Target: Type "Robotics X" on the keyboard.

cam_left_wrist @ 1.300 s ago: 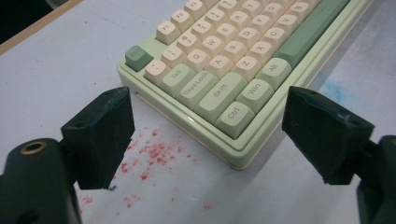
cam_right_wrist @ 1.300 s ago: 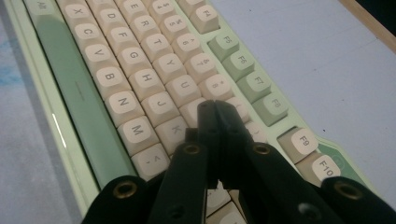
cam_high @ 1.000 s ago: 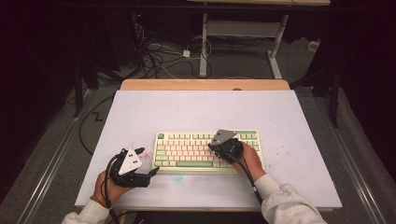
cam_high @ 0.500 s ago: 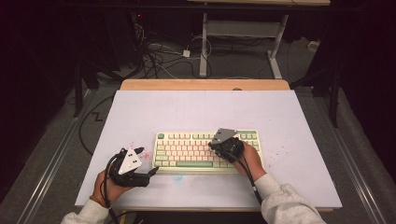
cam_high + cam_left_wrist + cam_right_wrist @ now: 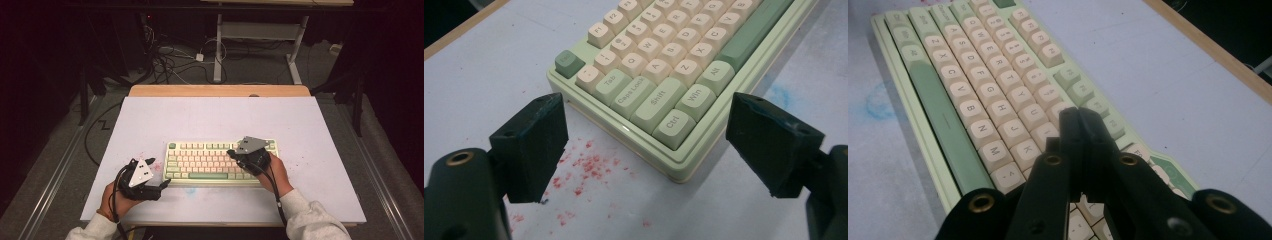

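The right tongs [image 5: 1079, 116] are pressed together, empty, tips poised over the keys at the right part of the keyboard [image 5: 200, 162]. The left tongs [image 5: 644, 145] stand spread wide with nothing between the pads, resting just off the keyboard's near left corner, which lies ahead between the jaws. The keyboard sits mid-desk [image 5: 210, 115], with red specks [image 5: 584, 167] on the desk beside that corner.

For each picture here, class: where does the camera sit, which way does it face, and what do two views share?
High view: above the near edge, facing forward and down on the table; forearms and both tools show.
Left gripper view: rides the left tool, open black jaws facing the keyboard corner.
Right gripper view: rides the right tool, shut over the keys.
Shared: the keyboard.
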The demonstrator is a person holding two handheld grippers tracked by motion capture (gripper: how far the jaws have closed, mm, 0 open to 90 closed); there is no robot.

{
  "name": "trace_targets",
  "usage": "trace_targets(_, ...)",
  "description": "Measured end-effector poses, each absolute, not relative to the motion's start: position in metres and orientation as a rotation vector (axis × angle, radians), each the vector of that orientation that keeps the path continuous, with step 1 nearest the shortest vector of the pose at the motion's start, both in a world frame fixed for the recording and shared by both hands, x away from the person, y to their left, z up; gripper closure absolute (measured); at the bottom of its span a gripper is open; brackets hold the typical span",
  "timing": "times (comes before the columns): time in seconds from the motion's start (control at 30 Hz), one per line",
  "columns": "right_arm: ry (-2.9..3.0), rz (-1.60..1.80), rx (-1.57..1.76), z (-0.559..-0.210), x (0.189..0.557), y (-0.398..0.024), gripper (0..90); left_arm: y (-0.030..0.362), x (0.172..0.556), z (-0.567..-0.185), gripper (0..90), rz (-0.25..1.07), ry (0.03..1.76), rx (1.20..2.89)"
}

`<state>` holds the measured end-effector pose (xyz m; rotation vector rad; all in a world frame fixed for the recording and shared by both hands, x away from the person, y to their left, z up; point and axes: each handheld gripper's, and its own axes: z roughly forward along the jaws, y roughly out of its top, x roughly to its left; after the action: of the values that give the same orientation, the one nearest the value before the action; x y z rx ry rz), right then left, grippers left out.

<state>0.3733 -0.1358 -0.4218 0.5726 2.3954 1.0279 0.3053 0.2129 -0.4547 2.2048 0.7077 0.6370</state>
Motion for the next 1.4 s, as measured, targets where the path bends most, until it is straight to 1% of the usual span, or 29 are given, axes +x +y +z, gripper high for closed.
trace_targets(0.6, 2.358, 1.081, 0.553, -0.411, 0.359, -0.146, 87.7, 0.211, 0.304, -0.454, 17.5, 0.638, 0.702, 2.212)
trace_targets(0.67, 2.359, 1.087, 0.556, -0.411, 0.358, -0.147, 84.6, 0.211, 0.304, -0.454, 17.5, 0.638, 0.702, 2.214)
trace_targets(1.07, 2.349, 1.114, 0.55, -0.408, 0.352, -0.152, 80.1, 0.21, 0.304, -0.454, 17.7, 0.632, 0.698, 2.215)
trace_targets(1.23, 2.339, 1.113, 0.556, -0.409, 0.352, -0.154, 73.1, 0.21, 0.304, -0.454, 17.7, 0.627, 0.699, 2.218)
trace_targets(1.27, 2.339, 1.115, 0.558, -0.409, 0.352, -0.154, 73.1, 0.21, 0.304, -0.454, 17.7, 0.627, 0.7, 2.218)
trace_targets(1.33, 2.333, 1.115, 0.56, -0.408, 0.352, -0.155, 69.4, 0.21, 0.304, -0.454, 17.7, 0.627, 0.7, 2.217)
trace_targets(1.4, 2.332, 1.117, 0.562, -0.408, 0.351, -0.156, 70.3, 0.21, 0.304, -0.454, 17.8, 0.627, 0.7, 2.217)
